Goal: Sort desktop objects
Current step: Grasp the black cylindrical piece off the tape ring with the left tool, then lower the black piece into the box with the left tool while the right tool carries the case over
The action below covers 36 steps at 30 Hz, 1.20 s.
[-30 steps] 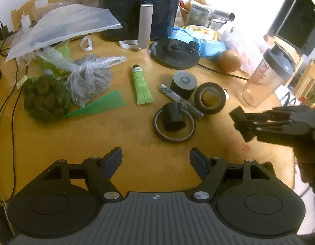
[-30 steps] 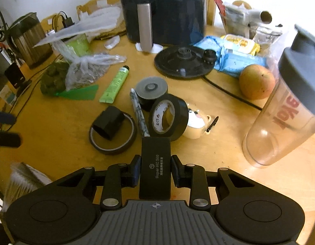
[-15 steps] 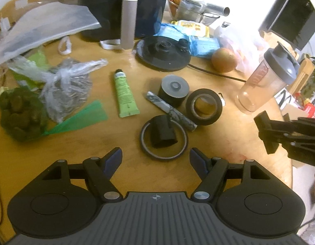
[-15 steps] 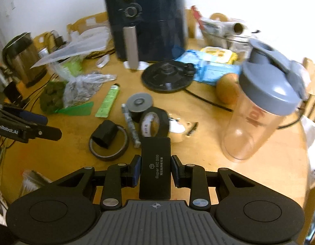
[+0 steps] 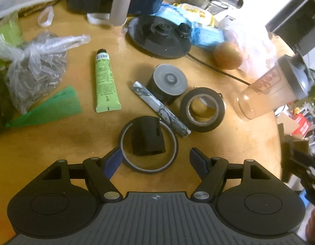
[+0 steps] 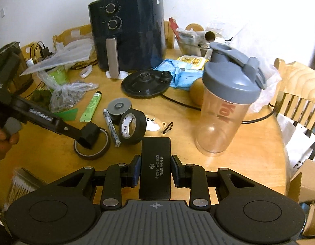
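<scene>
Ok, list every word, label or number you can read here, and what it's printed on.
"Super NC 200": black slab, held in the right tongs.
Red letters, partly hidden: shaker bottle.
Green tube: print too small.
Black tape roll: handwriting inside, illegible.
Left tongs: white lettering, blurred.

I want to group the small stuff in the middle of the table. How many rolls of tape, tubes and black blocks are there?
Rolls of tape: 3 (thin brown ring, wide black roll, black roll with grey cap)
Green squeeze tube: 1
Black blocks: 2 (one inside the brown ring, flat one in the right tongs)
Total: 6
</scene>
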{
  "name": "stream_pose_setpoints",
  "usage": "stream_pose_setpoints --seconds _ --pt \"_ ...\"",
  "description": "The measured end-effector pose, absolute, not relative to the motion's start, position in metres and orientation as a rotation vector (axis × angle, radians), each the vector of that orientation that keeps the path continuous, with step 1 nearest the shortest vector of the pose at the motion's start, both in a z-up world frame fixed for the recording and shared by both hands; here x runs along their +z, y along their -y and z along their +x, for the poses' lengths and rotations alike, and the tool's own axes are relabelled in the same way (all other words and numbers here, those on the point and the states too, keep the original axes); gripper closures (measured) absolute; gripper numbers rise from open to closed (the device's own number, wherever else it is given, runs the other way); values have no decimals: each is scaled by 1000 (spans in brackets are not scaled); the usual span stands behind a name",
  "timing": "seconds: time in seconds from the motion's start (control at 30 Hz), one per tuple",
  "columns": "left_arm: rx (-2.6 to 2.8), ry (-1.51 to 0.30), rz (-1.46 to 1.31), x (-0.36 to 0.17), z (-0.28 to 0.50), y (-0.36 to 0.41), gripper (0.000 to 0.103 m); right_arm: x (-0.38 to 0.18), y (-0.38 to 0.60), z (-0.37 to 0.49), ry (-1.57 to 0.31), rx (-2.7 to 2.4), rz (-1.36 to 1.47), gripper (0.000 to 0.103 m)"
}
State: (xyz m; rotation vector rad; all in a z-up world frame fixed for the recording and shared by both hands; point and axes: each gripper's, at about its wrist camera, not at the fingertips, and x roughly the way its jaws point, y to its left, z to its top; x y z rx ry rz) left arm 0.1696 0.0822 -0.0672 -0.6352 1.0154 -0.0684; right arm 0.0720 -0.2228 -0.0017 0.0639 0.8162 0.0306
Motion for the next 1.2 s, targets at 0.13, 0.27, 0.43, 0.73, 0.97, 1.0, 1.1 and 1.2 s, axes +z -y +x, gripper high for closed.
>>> stream_pose_setpoints --seconds 0.13,0.27,0.43,0.73,0.97,1.0,1.1,1.2 --pt "-74 -1043 -716 -80 180 -87 32 1 227 62 -784 4 74 69" --pt "-65 -1063 -778 -90 188 -90 32 2 233 54 -762 -22 117 69" --pt "-51 -1080 -850 -99 198 -93 36 4 237 46 -752 -54 141 69" --pt "-9 -1105 -878 -105 207 -97 62 4 235 37 -785 -66 134 69" --pt "-17 -1088 -867 -100 200 -93 63 3 233 34 -801 -47 146 69" --pt "-19 -1083 -868 -99 198 -93 63 3 233 34 -803 -43 147 69" --pt "-20 -1060 -867 -93 192 -93 63 3 233 36 -807 -40 150 69" --pt "-21 -1033 -863 -85 184 -94 63 3 233 37 -808 -39 153 69"
